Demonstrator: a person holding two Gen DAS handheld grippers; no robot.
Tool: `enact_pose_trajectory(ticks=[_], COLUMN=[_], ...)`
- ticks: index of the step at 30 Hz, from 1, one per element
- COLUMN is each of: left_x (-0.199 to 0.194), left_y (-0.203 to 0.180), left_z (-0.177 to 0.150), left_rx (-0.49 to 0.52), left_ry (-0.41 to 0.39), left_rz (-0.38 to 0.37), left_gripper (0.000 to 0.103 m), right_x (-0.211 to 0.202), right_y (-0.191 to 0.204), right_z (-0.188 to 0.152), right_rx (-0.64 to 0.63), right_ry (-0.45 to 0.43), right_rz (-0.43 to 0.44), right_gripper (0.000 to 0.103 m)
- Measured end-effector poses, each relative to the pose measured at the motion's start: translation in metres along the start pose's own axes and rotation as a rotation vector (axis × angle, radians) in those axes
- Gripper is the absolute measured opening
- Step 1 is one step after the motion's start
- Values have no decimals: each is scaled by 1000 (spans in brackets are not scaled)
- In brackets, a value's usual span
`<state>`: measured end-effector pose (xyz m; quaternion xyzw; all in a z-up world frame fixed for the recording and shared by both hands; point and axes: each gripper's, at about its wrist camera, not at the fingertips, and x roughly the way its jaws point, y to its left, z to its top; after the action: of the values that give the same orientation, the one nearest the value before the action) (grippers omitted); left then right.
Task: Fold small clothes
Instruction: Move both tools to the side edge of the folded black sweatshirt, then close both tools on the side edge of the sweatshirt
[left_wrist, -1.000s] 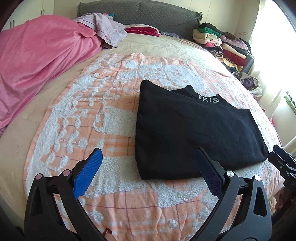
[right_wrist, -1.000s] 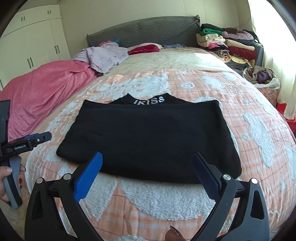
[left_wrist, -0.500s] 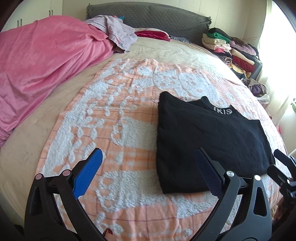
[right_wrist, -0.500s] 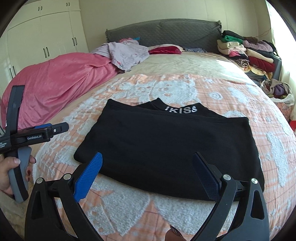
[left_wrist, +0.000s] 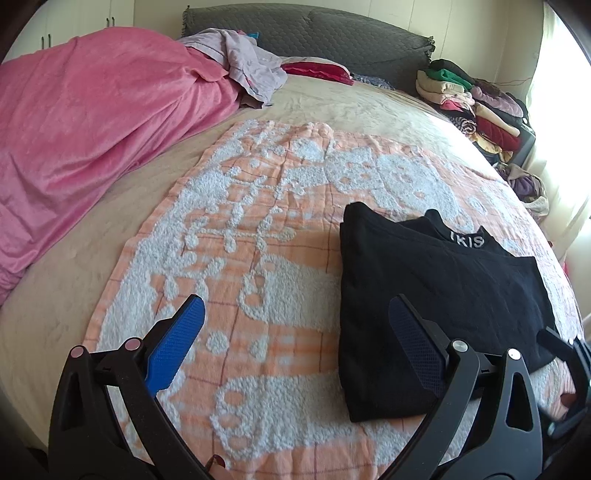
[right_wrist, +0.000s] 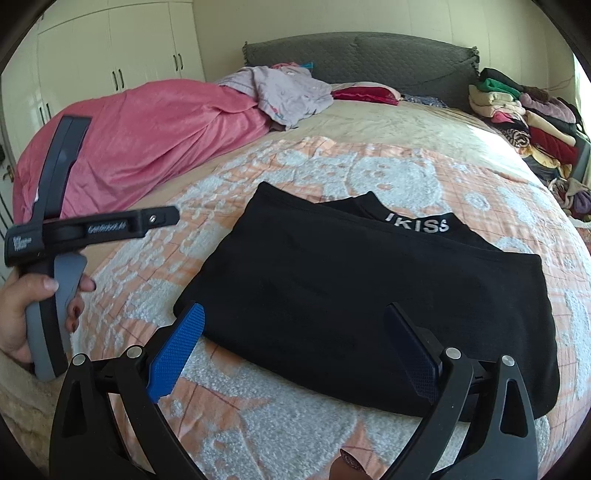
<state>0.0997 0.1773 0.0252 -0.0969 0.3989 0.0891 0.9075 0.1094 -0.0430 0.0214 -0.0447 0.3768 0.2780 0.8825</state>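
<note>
- A black garment (right_wrist: 369, 295), folded into a rough rectangle with its lettered collar at the far edge, lies on the peach-and-white blanket (left_wrist: 258, 295) spread over a bed.
- Left tool (left_wrist: 295, 332) hangs above the blanket just left of the garment, its blue pads spread wide and holding nothing; only its right pad overlaps the cloth's near-left corner in view.
- Right tool (right_wrist: 295, 339) hovers over the garment's near edge, likewise wide and empty — no cloth between its pads.
- A hand (right_wrist: 22, 310) grips the left tool's grey handle, well to the left of the garment.
- The step in hand looks like the next fold, or a tidy-up of a nearly finished one. Best done by taking both near corners of the garment at once, pinching all layers so none slips.
- Lift low and even, carry the near edge toward the collar, and lay it square — the fleecy blanket may drag at the cloth underneath.
- Beyond the garment, a pink duvet (left_wrist: 92, 129) and stacked clothes (right_wrist: 517, 110) stay well clear.
</note>
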Motion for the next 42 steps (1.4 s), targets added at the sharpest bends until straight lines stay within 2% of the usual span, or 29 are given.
enact_pose_trajectory(ticks=[7,19,29,38,39,40,42], left_x=[20,55,81,100,101,104,108], left_y=[-5,-22,-24,-27,-27,-27,-27], left_z=[14,22,24,25,25,25,25], left_rx=[15,65,73,69,65,59,47], left_ry=[18,67,117,166,172,181,190], left_rz=[1,4,19,-10,-18,-27,-43], left_gripper=[93,93,93,93,93,93,93], right_x=[17,60,87,95,92,89,81], right_y=[22,41,51,53,52,53,53], right_z=[-8,-34,-33,-23,-23,-22,-23], right_rx=[-101,-249,-340,-402,-398,-397,-390], right_ry=[41,137,104,34,10,0,-26], right_rz=[-11,-108,-206,-278,-281,-267,-236], right_gripper=[97,97,98,97,90,75,59])
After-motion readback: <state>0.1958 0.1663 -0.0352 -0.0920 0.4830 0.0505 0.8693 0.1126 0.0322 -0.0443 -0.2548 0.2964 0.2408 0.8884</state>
